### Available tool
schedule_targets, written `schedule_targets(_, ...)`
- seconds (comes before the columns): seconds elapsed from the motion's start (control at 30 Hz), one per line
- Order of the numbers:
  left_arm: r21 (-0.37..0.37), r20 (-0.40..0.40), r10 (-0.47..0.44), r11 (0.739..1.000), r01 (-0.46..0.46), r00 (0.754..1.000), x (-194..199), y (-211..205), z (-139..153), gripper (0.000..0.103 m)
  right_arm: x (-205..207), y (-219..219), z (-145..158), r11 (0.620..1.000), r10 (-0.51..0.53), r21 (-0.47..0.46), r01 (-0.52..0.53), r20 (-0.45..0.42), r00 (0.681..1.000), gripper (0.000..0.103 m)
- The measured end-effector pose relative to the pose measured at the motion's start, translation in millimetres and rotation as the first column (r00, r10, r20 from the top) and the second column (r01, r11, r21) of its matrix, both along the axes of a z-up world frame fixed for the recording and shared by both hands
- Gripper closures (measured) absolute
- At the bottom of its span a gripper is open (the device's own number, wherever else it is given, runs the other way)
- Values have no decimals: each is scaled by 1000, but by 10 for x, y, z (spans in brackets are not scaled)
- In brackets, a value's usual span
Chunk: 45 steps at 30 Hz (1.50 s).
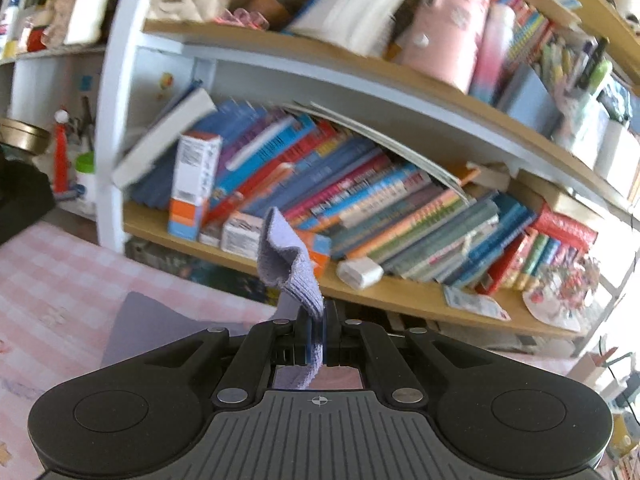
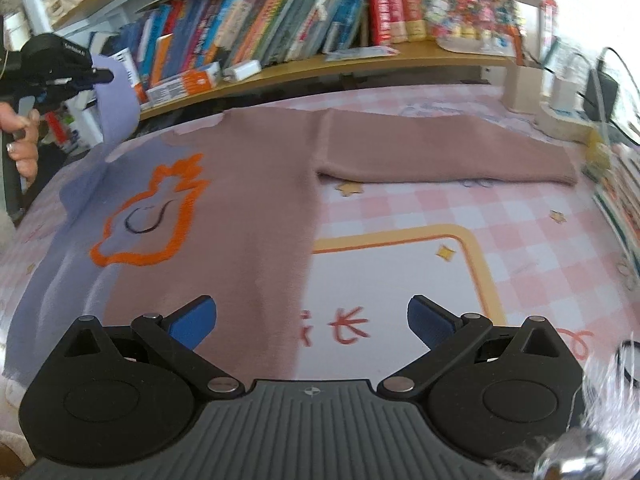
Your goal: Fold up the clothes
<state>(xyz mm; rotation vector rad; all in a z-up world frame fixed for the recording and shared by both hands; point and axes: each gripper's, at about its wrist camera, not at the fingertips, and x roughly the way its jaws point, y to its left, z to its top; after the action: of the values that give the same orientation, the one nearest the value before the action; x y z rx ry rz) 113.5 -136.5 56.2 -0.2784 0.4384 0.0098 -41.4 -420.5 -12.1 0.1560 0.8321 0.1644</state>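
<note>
A sweater [image 2: 248, 200], mauve on one half and lavender on the other with an orange outline motif, lies flat on the pink checked blanket [image 2: 520, 240]. Its mauve sleeve [image 2: 440, 152] stretches out to the right. My left gripper [image 1: 318, 332] is shut on the lavender sleeve cuff [image 1: 288, 264] and holds it raised in front of the bookshelf; it also shows in the right wrist view [image 2: 100, 76], with the lavender sleeve [image 2: 116, 108] hanging from it. My right gripper [image 2: 312, 320] is open and empty, low over the sweater's hem edge.
A bookshelf [image 2: 320, 68] packed with books runs along the far side of the blanket. Boxes and a cable [image 2: 568, 92] stand at the right. A shiny object [image 2: 600, 412] sits at the lower right corner.
</note>
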Motion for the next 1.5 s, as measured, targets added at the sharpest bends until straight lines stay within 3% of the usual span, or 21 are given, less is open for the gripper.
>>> schedule_targets(0.43, 48, -145, -80, 995, 88, 986, 242, -432, -363, 96, -15, -181, -50, 999, -36, 7, 36, -27, 999, 0)
schedule_targets(0.5, 55, -186, -94, 993, 106, 978, 286, -497, -430, 82, -23, -206, -59, 999, -44, 7, 44, -31, 999, 0)
schedule_targets(0.57, 57, -227, -109, 991, 125, 968, 313, -563, -492, 30, -33, -223, -59, 999, -49, 7, 49, -31, 998, 0)
schedule_targets(0.6, 60, -231, -120, 989, 137, 966, 300, -597, -505, 25, -38, -228, -57, 999, -51, 8, 51, -29, 998, 0)
schedule_targets(0.73, 74, -220, -199, 973, 220, 955, 173, -677, -460, 24, -47, -239, -53, 998, -56, 13, 56, -26, 998, 0)
schedule_targets(0.9, 113, -175, -212, 966, 233, 962, -201, -513, -336, 24, -34, -179, -49, 999, -29, 28, 29, -20, 999, 0)
schedule_targets(1.13, 233, -263, -13, 969, 77, 965, -913, 109, -443, 24, 37, -17, -101, 998, 39, 47, -37, -41, 998, 0)
schedule_targets(1.37, 297, -330, 219, 947, -119, 918, -1593, 606, -556, 24, 33, 166, -152, 994, 104, 43, -101, -65, 992, 0)
schedule_targets(1.5, 351, -357, 283, 924, -153, 890, -1674, 758, -623, 24, 5, 254, -152, 993, 119, 29, -117, -70, 990, 3)
